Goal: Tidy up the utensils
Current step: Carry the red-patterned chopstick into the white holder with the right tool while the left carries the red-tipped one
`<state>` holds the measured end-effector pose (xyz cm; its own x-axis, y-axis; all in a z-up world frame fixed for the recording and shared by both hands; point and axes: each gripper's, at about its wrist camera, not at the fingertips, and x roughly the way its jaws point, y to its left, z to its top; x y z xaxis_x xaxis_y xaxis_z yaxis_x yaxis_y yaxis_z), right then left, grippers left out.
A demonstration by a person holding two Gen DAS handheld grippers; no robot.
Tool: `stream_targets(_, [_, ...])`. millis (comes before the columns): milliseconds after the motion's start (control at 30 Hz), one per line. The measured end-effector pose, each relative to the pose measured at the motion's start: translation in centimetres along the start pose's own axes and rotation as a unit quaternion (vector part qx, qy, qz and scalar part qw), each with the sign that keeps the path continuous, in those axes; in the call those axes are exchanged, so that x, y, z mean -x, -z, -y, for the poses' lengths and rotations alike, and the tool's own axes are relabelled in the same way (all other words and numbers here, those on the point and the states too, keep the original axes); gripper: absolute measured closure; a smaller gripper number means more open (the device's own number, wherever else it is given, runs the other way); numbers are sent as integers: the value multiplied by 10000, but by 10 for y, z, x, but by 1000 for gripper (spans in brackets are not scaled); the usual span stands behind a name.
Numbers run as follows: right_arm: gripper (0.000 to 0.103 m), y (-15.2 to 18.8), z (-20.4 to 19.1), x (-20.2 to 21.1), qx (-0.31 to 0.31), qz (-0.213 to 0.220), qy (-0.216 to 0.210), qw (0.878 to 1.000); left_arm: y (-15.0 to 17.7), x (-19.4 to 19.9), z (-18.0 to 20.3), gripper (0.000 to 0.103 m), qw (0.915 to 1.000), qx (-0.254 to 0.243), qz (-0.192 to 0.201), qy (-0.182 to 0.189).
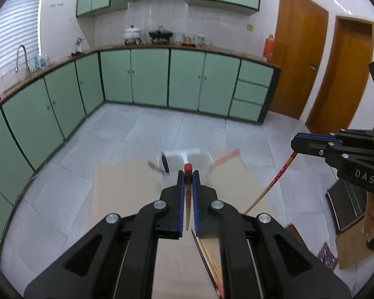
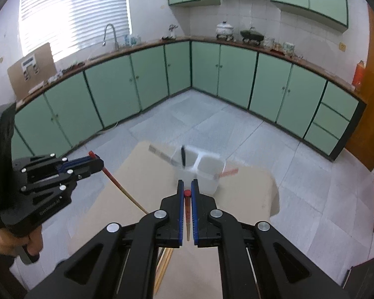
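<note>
So we've got a gripper in each hand here, held up over a tan table (image 2: 142, 174) in a kitchen with green cabinets (image 2: 112, 87) all around. Starting on the left: our left gripper (image 1: 188, 174) has its jaws pinched together on a chopstick (image 1: 187, 194), red cap poking out just past the fingertips and the pale wooden end running back between the blue pads. From the other camera the same gripper (image 2: 99, 163) sits off to the left with the stick angling down and to the right under it.

In the middle, at the far end of the table, there's a white plastic holder (image 2: 202, 167) split into compartments, with a dark-handled utensil (image 2: 183, 155) standing in the left one. It's all a bit blurry, so we can't tell what the other bits leaning around it are.

Over on the right, our right gripper (image 2: 187, 186) is also clamped on a red-tipped chopstick (image 2: 187, 206). A few more chopsticks (image 1: 210, 256) lie on the table just below the left gripper.
</note>
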<state>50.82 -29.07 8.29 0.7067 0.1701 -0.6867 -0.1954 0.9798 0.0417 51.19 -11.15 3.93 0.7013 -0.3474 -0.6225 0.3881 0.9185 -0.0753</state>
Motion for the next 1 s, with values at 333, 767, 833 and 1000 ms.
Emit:
stream_targets(333, [98,-79,19,-43,-272,507,346,9977,-79,-43,1,98,9979,118,554,-302])
stream_targets(767, [98,-58,56,-163,-506,136,379,9979,-55,-166,-23,98,9987,351,93,-344])
stream_targets(833, [97,-48,60,-176,-522,-10,302,9982,-45,-177,-26,97,9987,365,-47,-357])
stream_targets(1000, [92,-33,72,-166,-684,115,139,9975,-35,-169,-37,89,9987,368,-28,-360])
